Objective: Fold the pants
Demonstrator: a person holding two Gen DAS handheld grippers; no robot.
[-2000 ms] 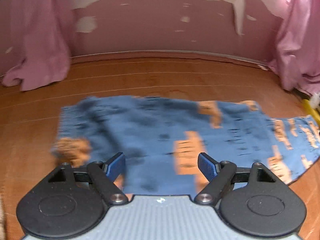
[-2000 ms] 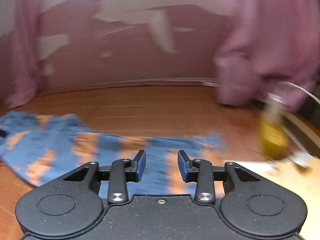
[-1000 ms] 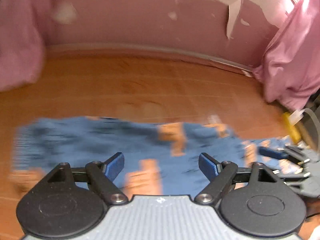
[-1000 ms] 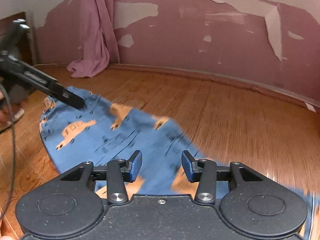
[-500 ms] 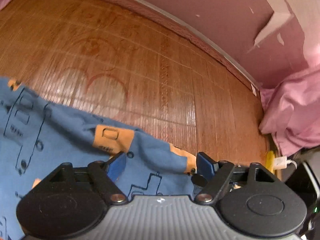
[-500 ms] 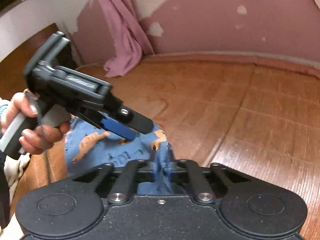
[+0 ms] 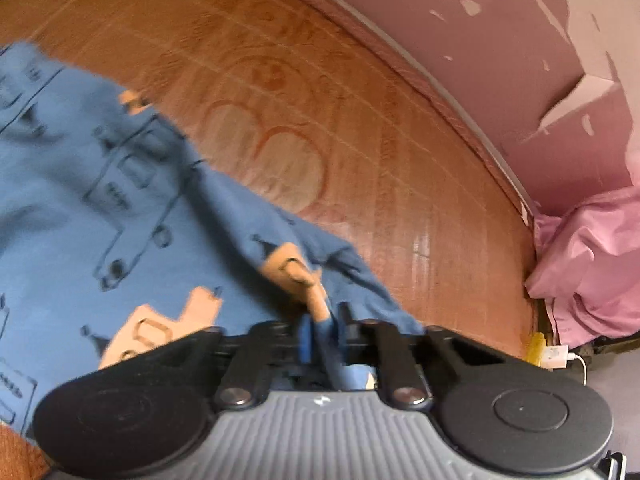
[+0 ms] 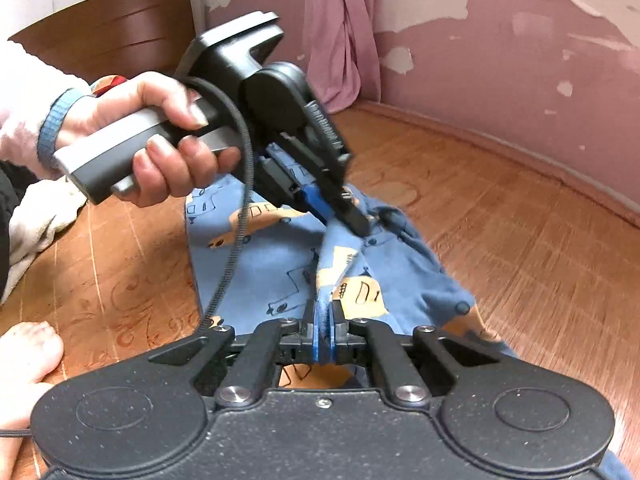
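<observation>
Blue pants (image 7: 92, 216) printed with orange cars lie on the wooden floor. In the left wrist view my left gripper (image 7: 323, 334) is shut on a pinched edge of the pants, and the cloth rises in a ridge toward it. In the right wrist view my right gripper (image 8: 323, 334) is shut on another fold of the pants (image 8: 280, 264). The left gripper (image 8: 340, 208) appears there too, held by a hand (image 8: 160, 140) and clamped on the cloth a short way beyond my right fingertips.
Patterned wood floor (image 7: 360, 128) runs to a peeling pink wall (image 7: 500, 40). Pink cloth (image 7: 592, 264) is heaped at the right, with a white charger (image 7: 556, 358) beside it. A pink curtain (image 8: 340, 32), a wooden board (image 8: 112, 28) and a bare foot (image 8: 28, 352) show in the right wrist view.
My left gripper went from open over the pants to shut on their edge. The right gripper, shut on cloth half a second ago, stays so, and the two grippers have drawn close together.
</observation>
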